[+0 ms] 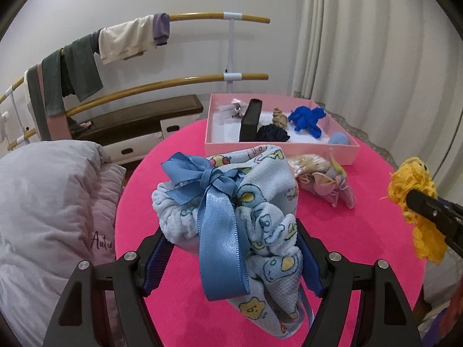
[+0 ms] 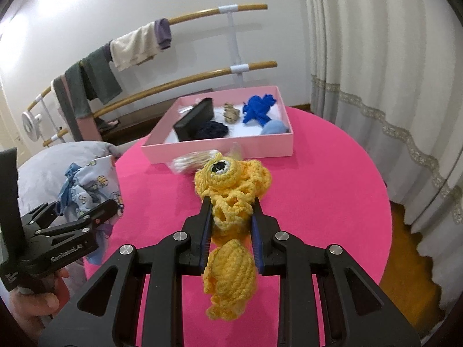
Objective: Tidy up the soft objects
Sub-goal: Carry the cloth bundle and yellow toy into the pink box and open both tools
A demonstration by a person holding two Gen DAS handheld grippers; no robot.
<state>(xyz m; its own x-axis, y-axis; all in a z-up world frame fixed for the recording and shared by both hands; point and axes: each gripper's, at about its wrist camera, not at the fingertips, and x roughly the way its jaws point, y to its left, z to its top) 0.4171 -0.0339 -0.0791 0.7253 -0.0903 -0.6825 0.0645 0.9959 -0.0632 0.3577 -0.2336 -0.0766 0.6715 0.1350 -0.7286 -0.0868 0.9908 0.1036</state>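
A round counter (image 1: 361, 231) with a bright pink cover fills the middle of both views, before a white wall with curved wooden rails (image 1: 202, 17) and a pale curtain (image 1: 376, 43) at the right. Garments (image 1: 124, 40) hang over the rails at upper left. A grey pillow (image 1: 49, 202) lies at the left edge of the left wrist view.

A pink box (image 1: 277, 151) sits on the counter's far side. Inside it: a black case (image 1: 250, 121) standing on edge, a dark blue knitted piece (image 1: 272, 133), a beige knot (image 1: 279, 117), a bright blue yarn figure (image 1: 306, 118), and a pale blue item (image 1: 340, 138) at the near right corner. Just before the box lie a packet of pale sticks (image 1: 309, 163) and a pastel fabric piece (image 1: 338, 186).

The left hand-held gripper (image 1: 231, 248) is closed on a light blue printed pouch (image 1: 260, 202) tied with a blue satin ribbon (image 1: 220, 217); the jaws stand fairly wide around its bulk, and the pouch is held above the counter, centre frame.

The right hand-held gripper (image 2: 231, 205) is clamped narrowly on a yellow crocheted toy (image 2: 231, 277), whose eye faces up towards the box. The toy hangs clear of the counter, lower centre of the right wrist view.

A hand (image 2: 31, 303) grips the left tool's handle at lower left.
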